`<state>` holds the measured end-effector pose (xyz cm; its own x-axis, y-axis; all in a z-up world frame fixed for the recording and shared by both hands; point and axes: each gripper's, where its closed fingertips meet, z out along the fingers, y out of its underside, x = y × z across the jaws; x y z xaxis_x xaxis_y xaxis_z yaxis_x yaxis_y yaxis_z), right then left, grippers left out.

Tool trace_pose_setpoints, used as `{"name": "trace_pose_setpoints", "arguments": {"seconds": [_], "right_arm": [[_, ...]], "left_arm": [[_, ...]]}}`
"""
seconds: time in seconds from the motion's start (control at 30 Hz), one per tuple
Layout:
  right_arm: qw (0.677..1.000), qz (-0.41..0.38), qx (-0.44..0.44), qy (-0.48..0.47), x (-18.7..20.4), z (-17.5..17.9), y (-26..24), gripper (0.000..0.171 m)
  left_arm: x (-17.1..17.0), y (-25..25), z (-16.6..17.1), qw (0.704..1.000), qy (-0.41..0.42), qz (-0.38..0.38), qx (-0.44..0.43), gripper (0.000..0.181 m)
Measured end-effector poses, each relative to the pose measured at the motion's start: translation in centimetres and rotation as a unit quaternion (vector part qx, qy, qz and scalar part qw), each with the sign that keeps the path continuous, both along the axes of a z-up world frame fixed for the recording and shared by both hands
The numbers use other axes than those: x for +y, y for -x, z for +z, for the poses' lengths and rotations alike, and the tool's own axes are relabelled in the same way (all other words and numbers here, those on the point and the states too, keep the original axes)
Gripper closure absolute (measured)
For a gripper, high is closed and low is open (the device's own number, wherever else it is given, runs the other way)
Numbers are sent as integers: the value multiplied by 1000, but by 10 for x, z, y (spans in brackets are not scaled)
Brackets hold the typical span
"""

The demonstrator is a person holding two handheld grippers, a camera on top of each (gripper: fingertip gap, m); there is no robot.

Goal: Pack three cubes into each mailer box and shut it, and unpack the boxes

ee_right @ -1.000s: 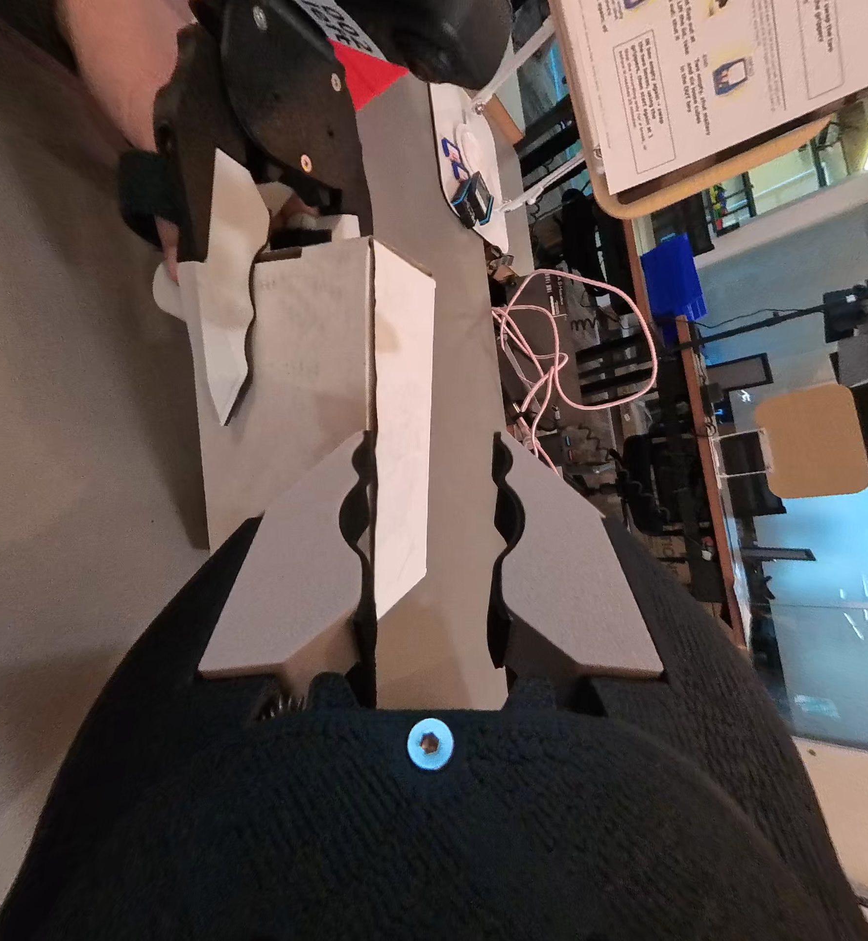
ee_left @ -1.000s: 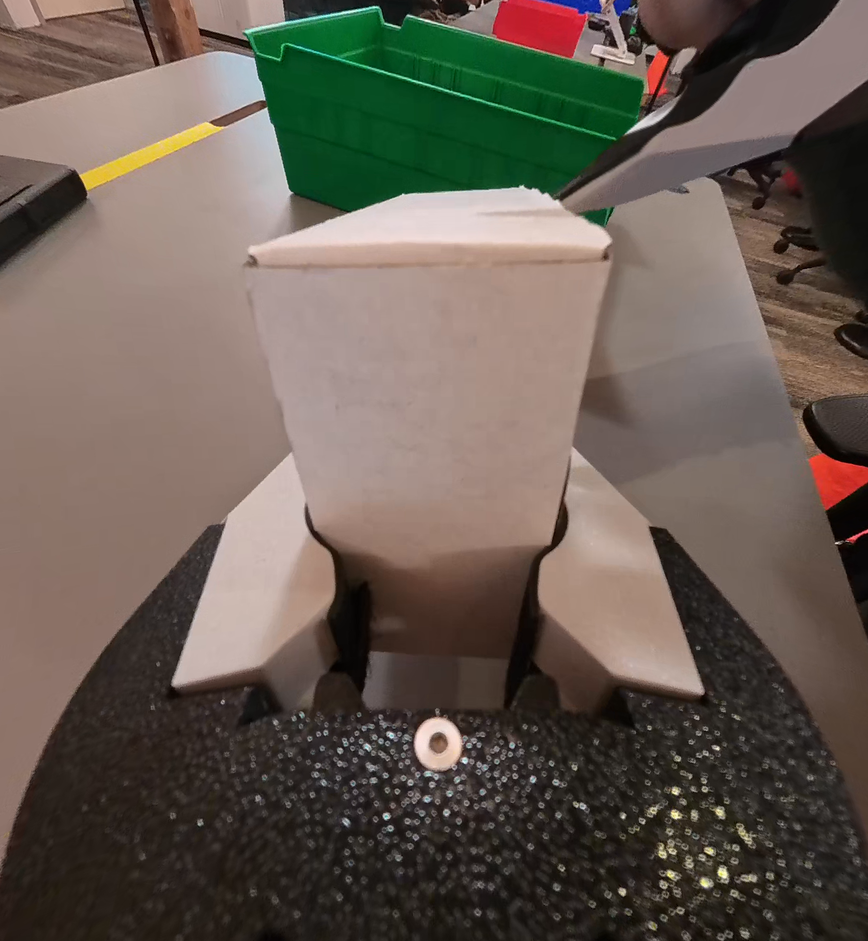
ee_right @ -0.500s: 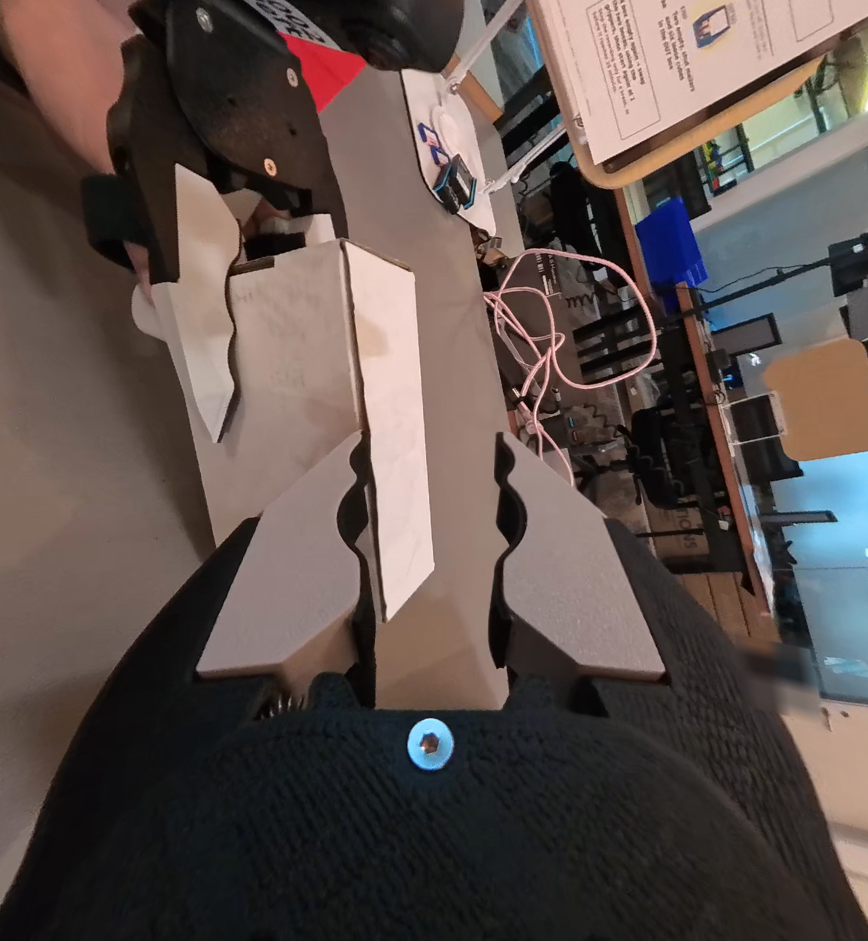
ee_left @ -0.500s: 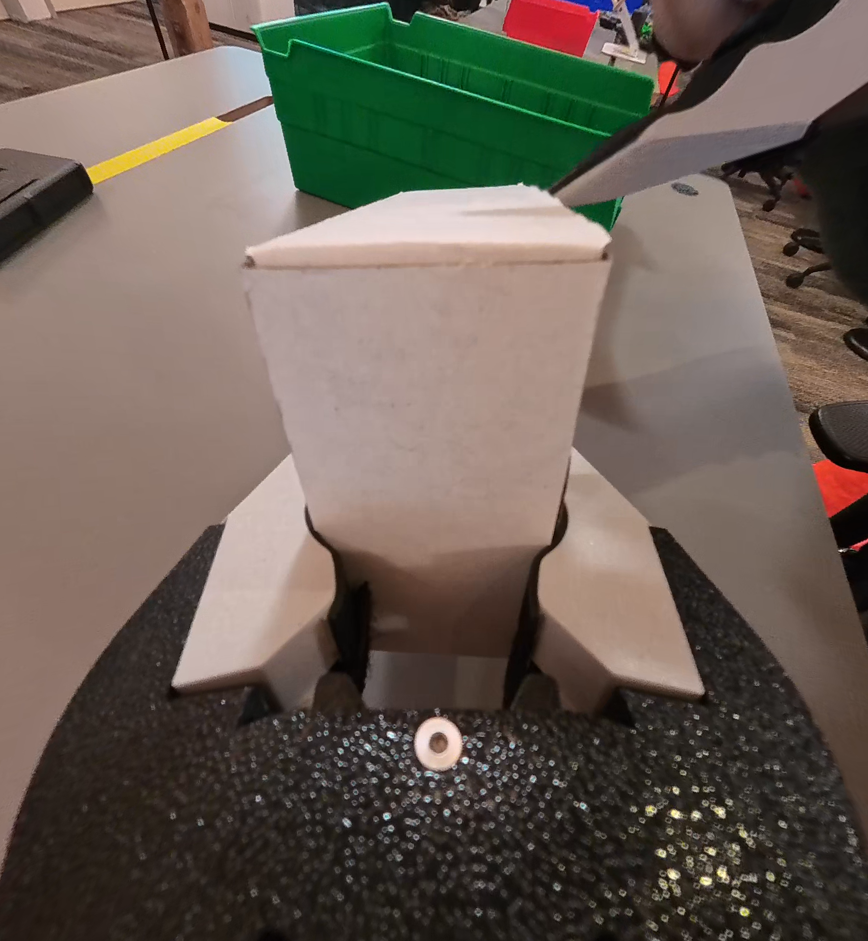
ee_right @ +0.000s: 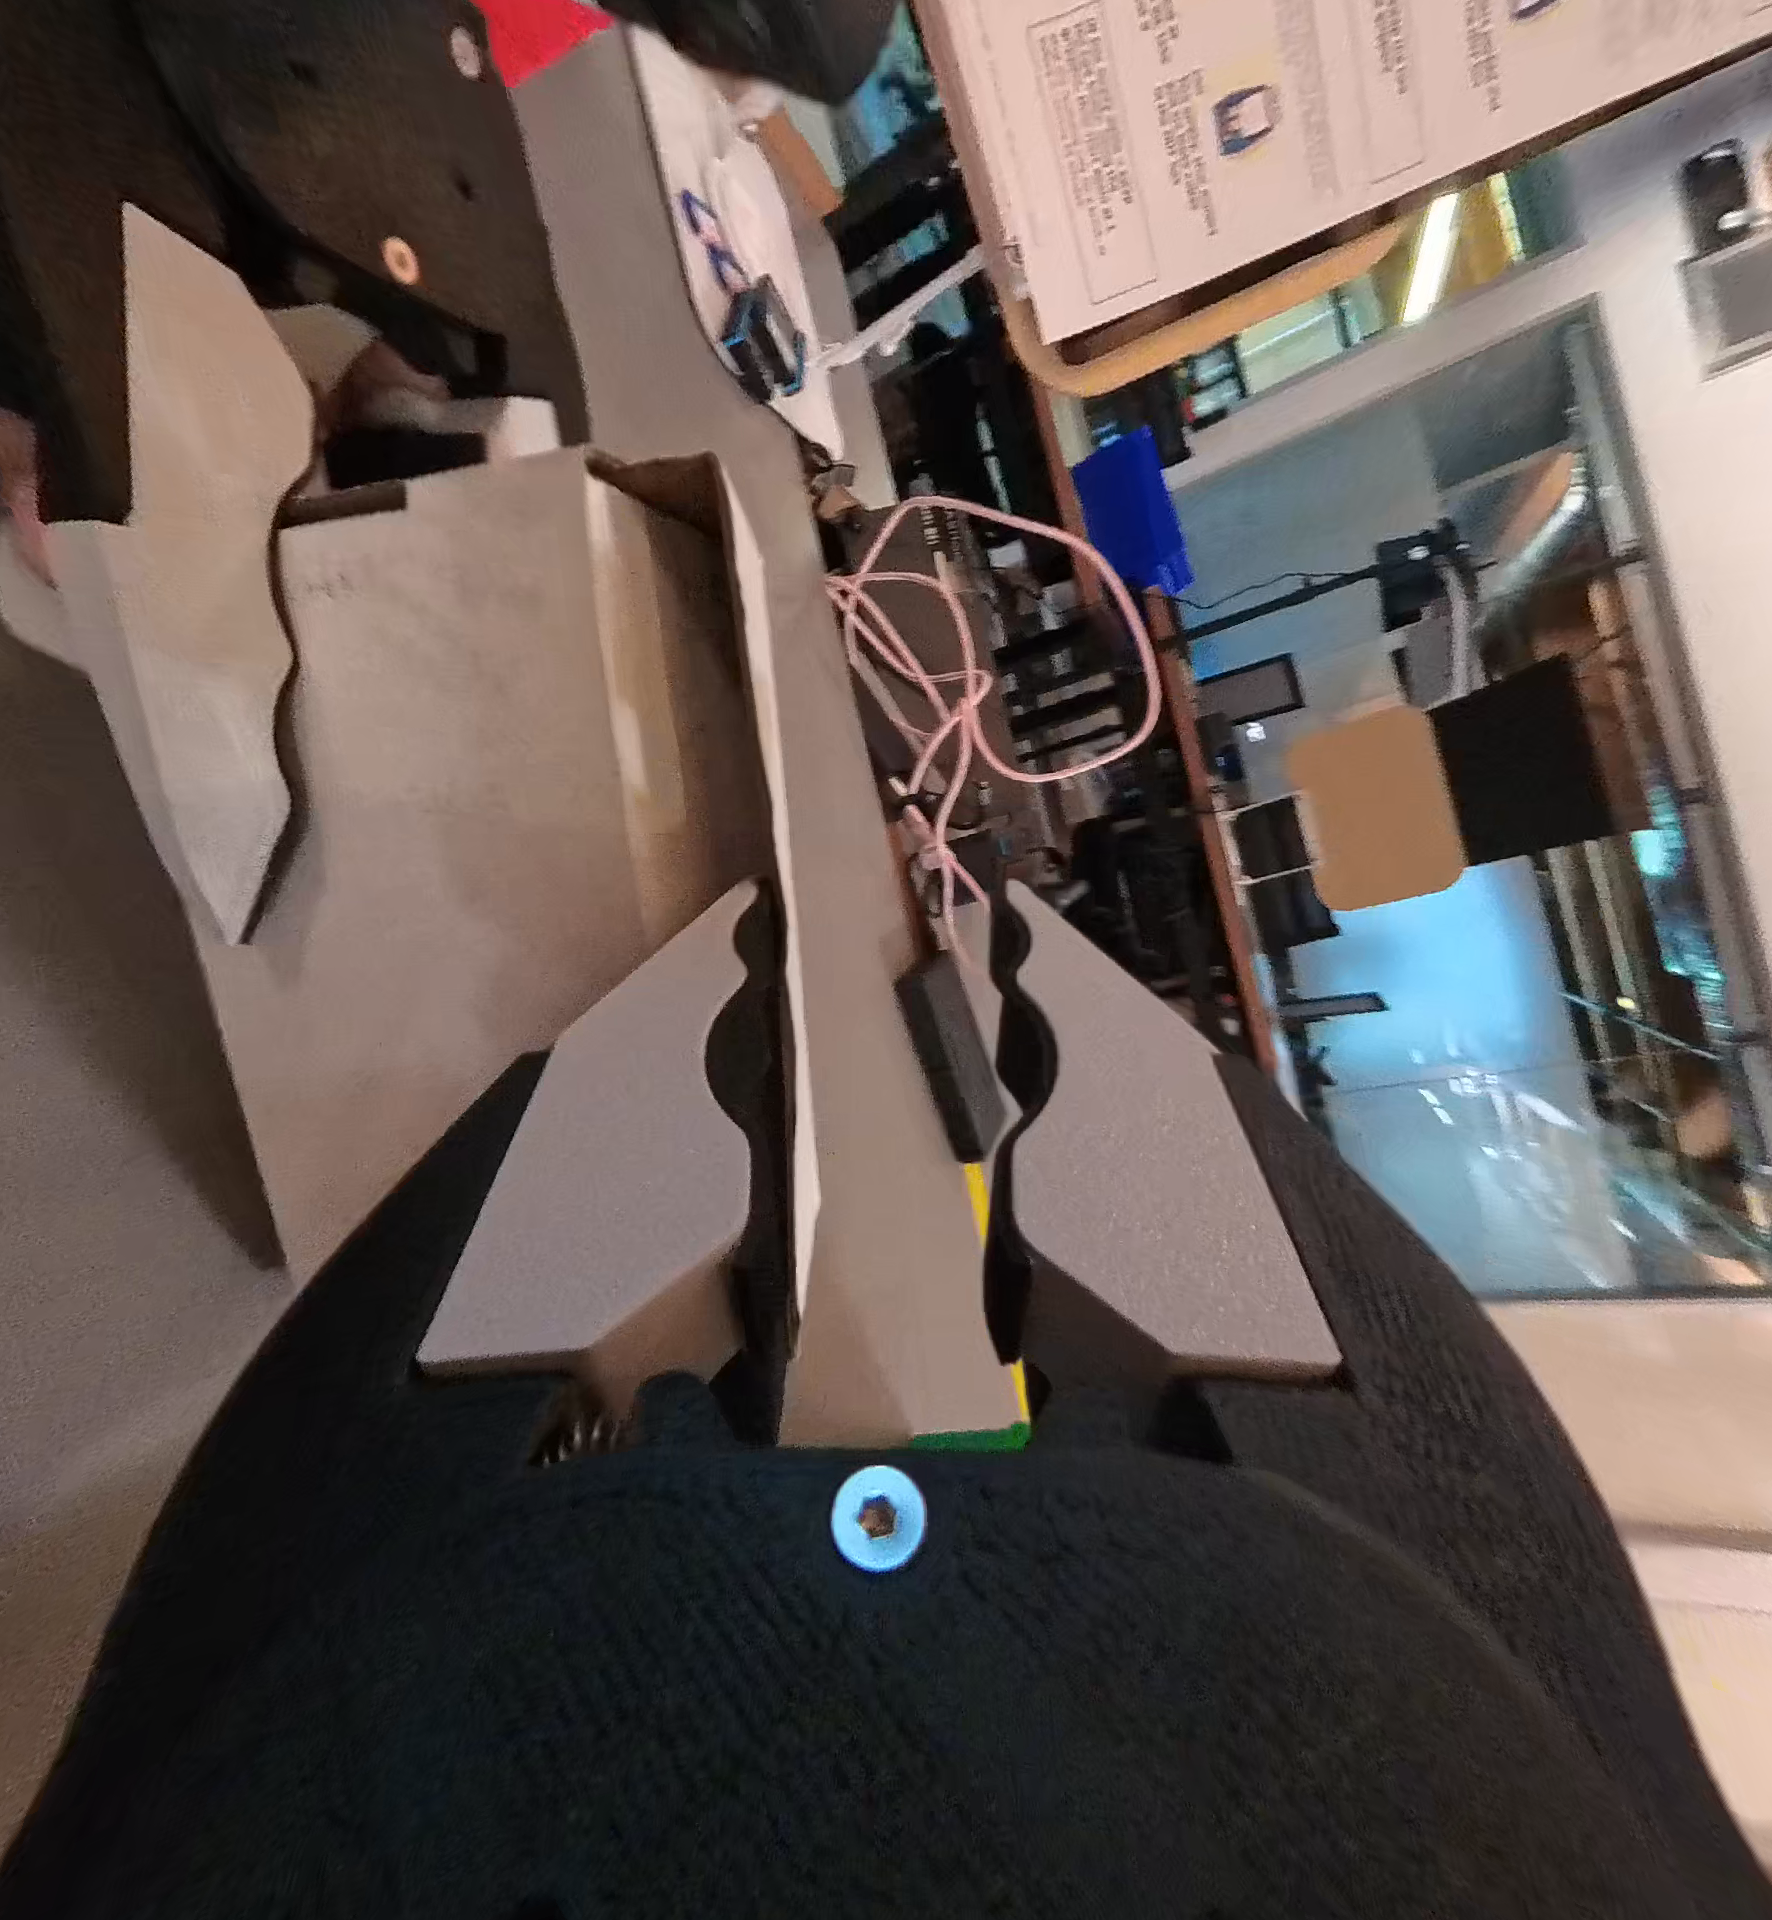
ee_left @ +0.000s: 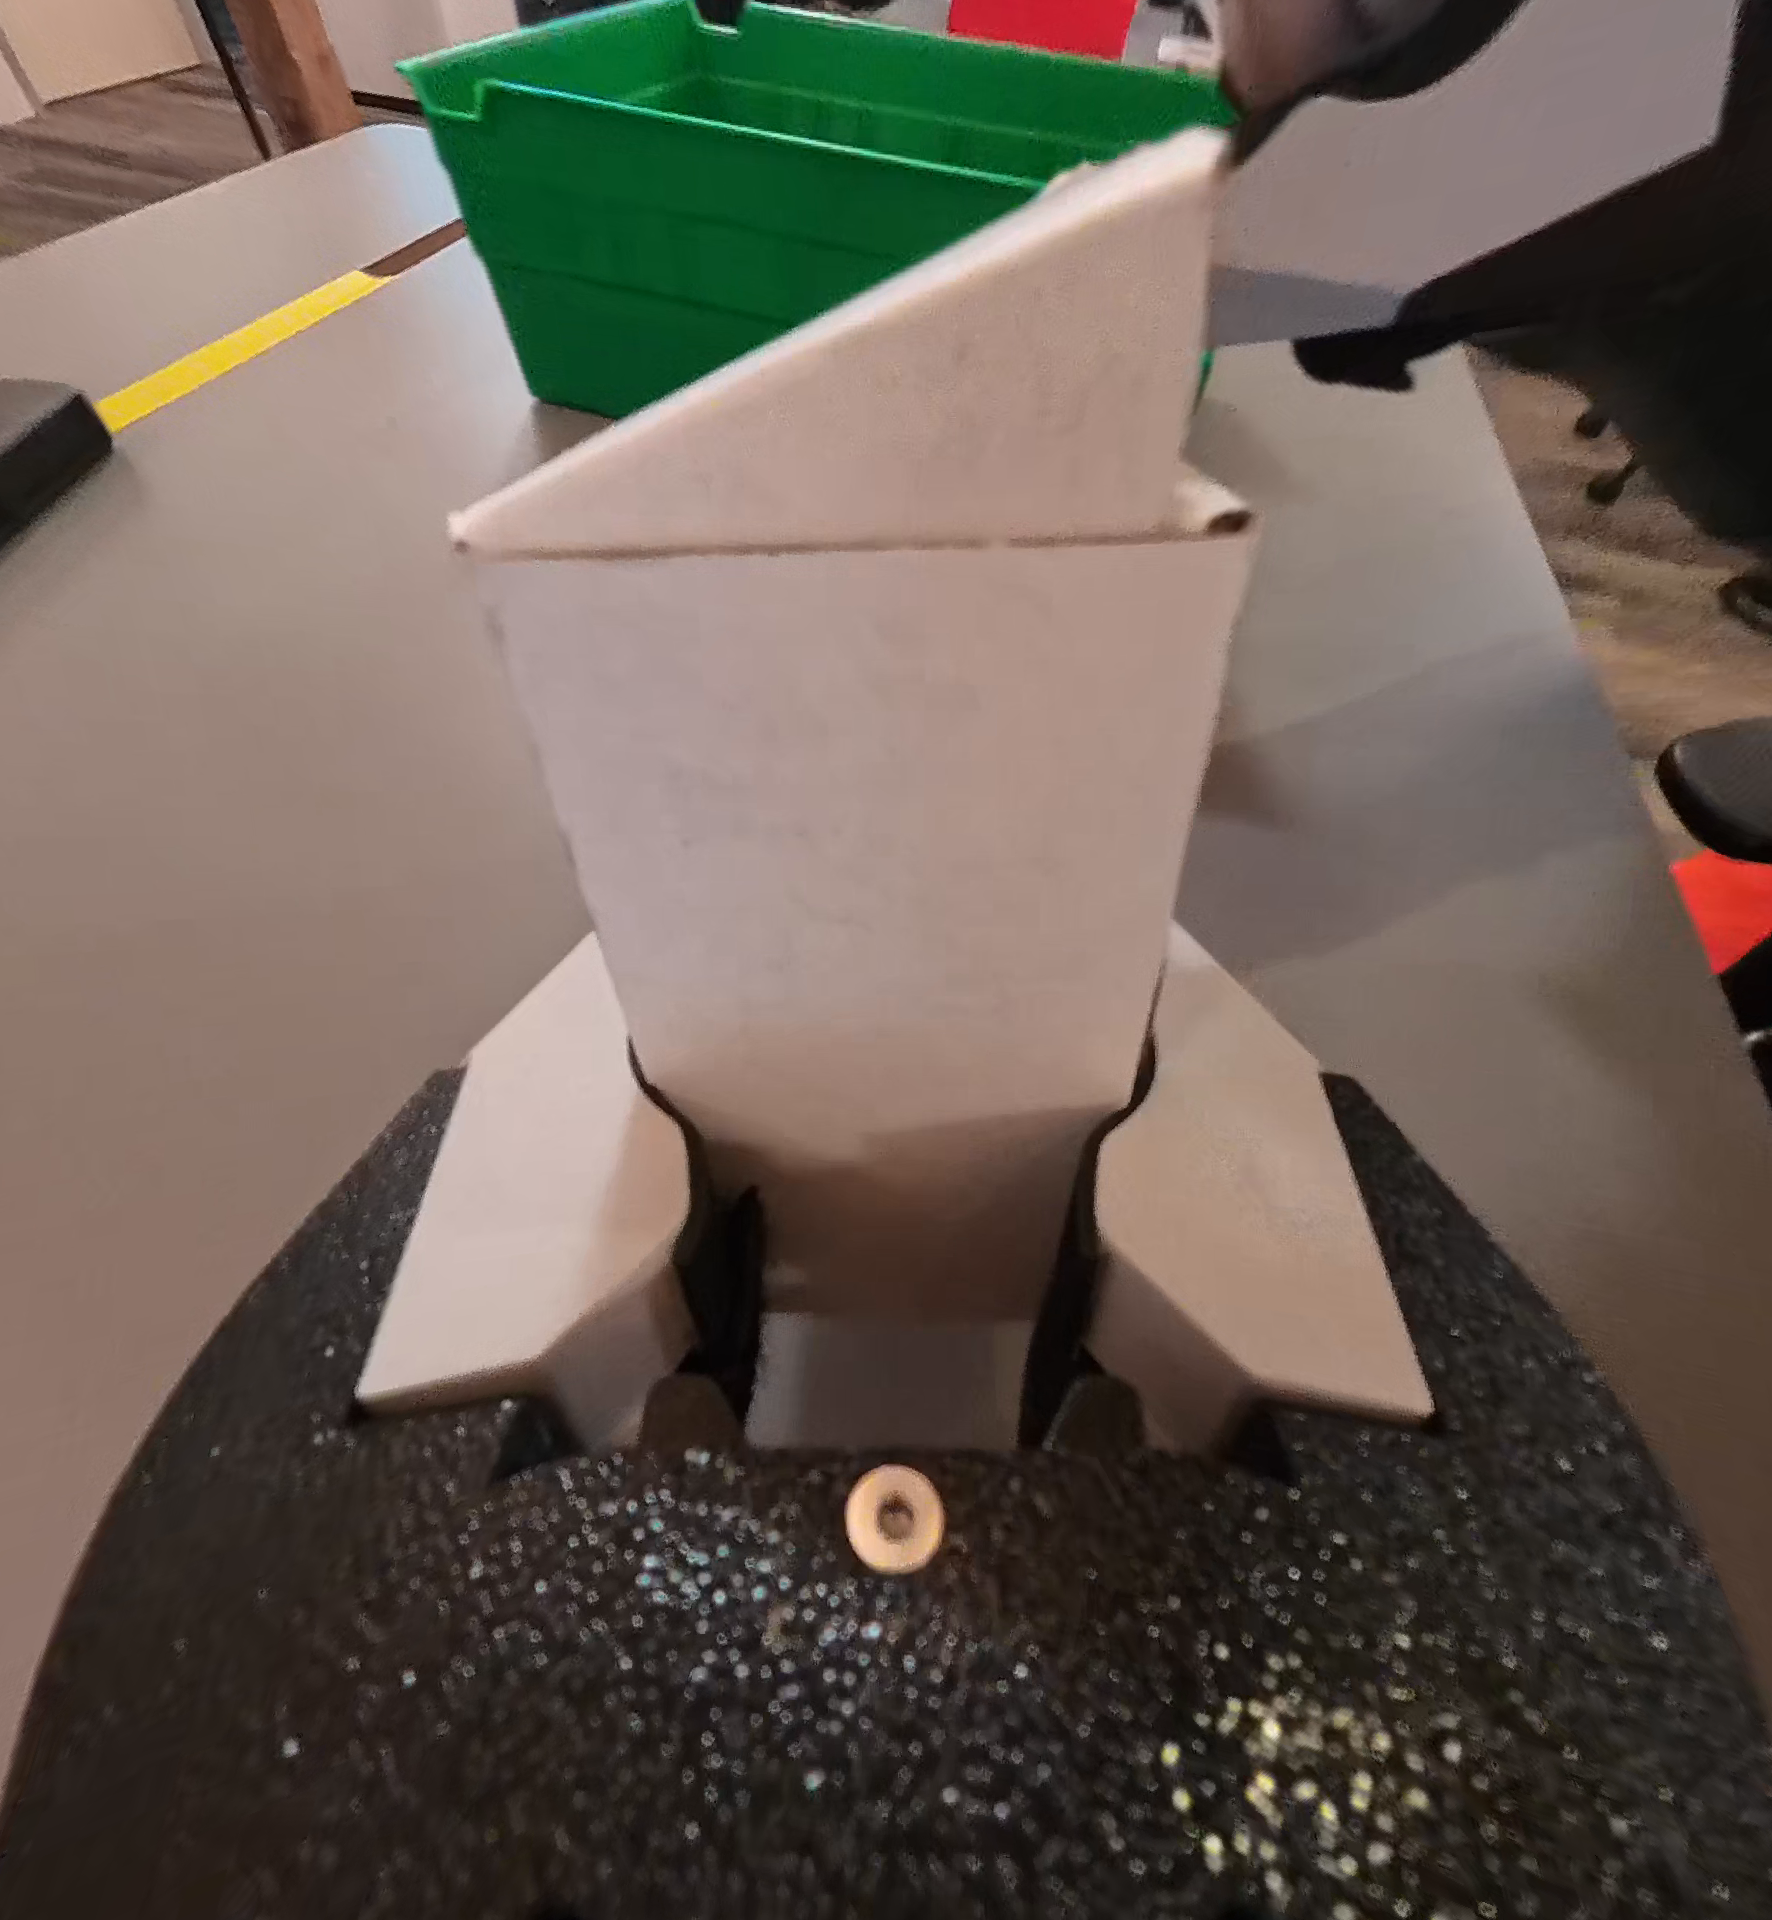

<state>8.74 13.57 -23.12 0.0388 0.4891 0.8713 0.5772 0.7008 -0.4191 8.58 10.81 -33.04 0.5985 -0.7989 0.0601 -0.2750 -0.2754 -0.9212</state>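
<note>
Between the left jaws, the box (ee_left: 861, 810) hides its own inside; beyond them, the green bin (ee_left: 757, 218) is cut off.

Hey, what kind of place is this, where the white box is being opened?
Probably an office-style lab or workshop. A long grey table holds a green plastic storage bin, a black office chair stands beside it, and across the room a poster board hangs above a bench with loose pink cables.
</note>
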Motion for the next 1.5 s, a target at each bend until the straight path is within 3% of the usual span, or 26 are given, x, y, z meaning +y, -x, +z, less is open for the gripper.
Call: {"name": "trace_pose_setpoints", "arguments": {"seconds": [0.17,0.33,0.43,0.53,0.63,0.73,0.8,0.87,0.97,1.1,1.17,1.27,1.43,1.5], "right_arm": [[996,27,-84,6,-5,-21,-1,169],[974,89,-149,148,-16,-13,-2,171],[929,149,-212,265,-30,-8,-10,171],[860,184,-287,380,-46,-10,-22,171],[824,182,-332,422,-48,-18,-22,170],[853,159,-310,388,-32,-11,-3,171],[887,109,-281,349,-7,-4,9,171],[911,52,-251,323,16,-2,18,171],[940,2,-223,259,40,-4,24,171],[949,-33,-214,231,42,-21,28,171],[946,-43,-214,240,37,-28,29,171],[941,-60,-217,252,29,-32,31,171],[930,-54,-233,280,15,-31,34,171],[928,-46,-237,283,12,-26,36,171]], "left_arm": [[-3,-4,-2,999,-31,-10,39,104],[-3,2,2,989,-115,-21,93,105],[-3,5,7,967,-200,-26,154,104],[-3,7,11,916,-315,-30,248,103],[2,13,9,876,-374,-18,304,102],[11,25,4,901,-335,10,275,95],[20,43,6,906,-315,50,279,63],[24,57,16,905,-318,81,272,52],[14,66,50,874,-397,96,263,60],[-16,47,78,838,-482,49,251,91],[-22,26,66,832,-479,6,279,99],[-12,11,36,831,-437,-14,345,94],[18,26,-5,832,-344,32,435,82],[23,29,-12,829,-332,45,447,95]]}}
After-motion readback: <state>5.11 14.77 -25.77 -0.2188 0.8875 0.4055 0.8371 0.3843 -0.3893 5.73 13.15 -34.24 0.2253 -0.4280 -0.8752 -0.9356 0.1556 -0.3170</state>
